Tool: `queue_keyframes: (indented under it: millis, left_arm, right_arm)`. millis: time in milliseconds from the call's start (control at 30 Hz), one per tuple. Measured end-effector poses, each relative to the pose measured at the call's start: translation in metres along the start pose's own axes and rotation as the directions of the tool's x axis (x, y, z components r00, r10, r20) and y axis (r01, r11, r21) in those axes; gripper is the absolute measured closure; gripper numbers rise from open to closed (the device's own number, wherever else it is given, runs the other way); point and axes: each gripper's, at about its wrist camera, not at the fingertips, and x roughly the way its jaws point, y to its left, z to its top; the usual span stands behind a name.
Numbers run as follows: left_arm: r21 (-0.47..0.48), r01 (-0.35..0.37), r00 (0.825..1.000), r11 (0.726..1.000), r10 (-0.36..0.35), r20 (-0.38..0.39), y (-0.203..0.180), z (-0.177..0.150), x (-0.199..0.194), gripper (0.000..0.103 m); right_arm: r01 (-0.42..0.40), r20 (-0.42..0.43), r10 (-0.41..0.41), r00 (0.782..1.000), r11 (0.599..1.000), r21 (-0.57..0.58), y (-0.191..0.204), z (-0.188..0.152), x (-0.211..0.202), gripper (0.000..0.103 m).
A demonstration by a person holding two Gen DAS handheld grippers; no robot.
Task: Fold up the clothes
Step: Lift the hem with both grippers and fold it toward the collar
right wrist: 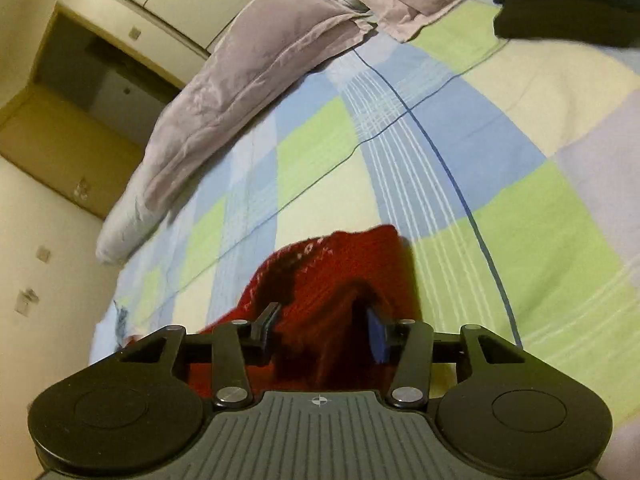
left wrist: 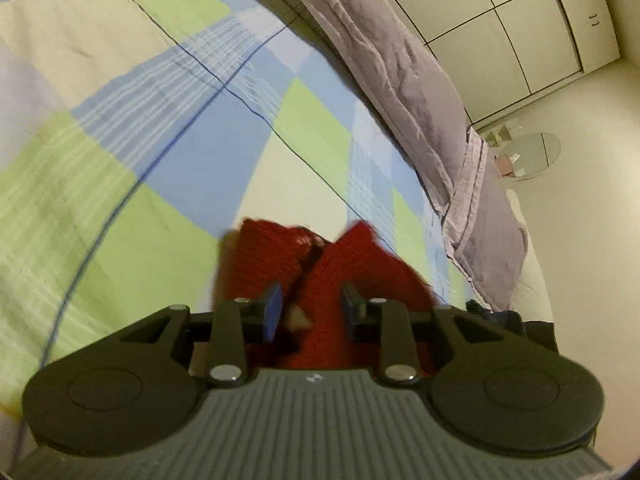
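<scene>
A red knitted garment (left wrist: 332, 264) lies bunched on the checked bedsheet (left wrist: 160, 128). In the left wrist view my left gripper (left wrist: 310, 312) has its jaws partly closed around a fold of the red knit, which fills the gap between the blue pads. In the right wrist view the same red garment (right wrist: 328, 280) bunches up between the fingers of my right gripper (right wrist: 322, 332), whose jaws stand apart with knit pressed between them. How firmly either grips the cloth is unclear.
A lilac quilt (left wrist: 400, 80) is heaped along the bed's far edge, also seen in the right wrist view (right wrist: 248, 76). A dark folded garment (right wrist: 572, 4) lies on the sheet at top right. Wardrobe doors (left wrist: 500, 28) and a doorway (right wrist: 80, 92) stand beyond the bed.
</scene>
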Motion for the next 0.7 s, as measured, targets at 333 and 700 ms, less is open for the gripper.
queue_keyframes:
  millis: [333,700]
  left_arm:
    - [0.184,0.000,1.000,0.983,0.001,-0.005,-0.004,-0.011,0.004,0.068]
    - [0.241,-0.012,1.000,0.970,0.014,-0.007,-0.025,-0.012,0.037,0.063]
  right_arm:
    - [-0.014,0.063,0.034,0.997,0.957,-0.291,-0.020,-0.016,-0.035,0.054]
    - [-0.253,0.215,0.264,0.940,0.964,-0.080,-0.048,0.002,-0.043,0.054]
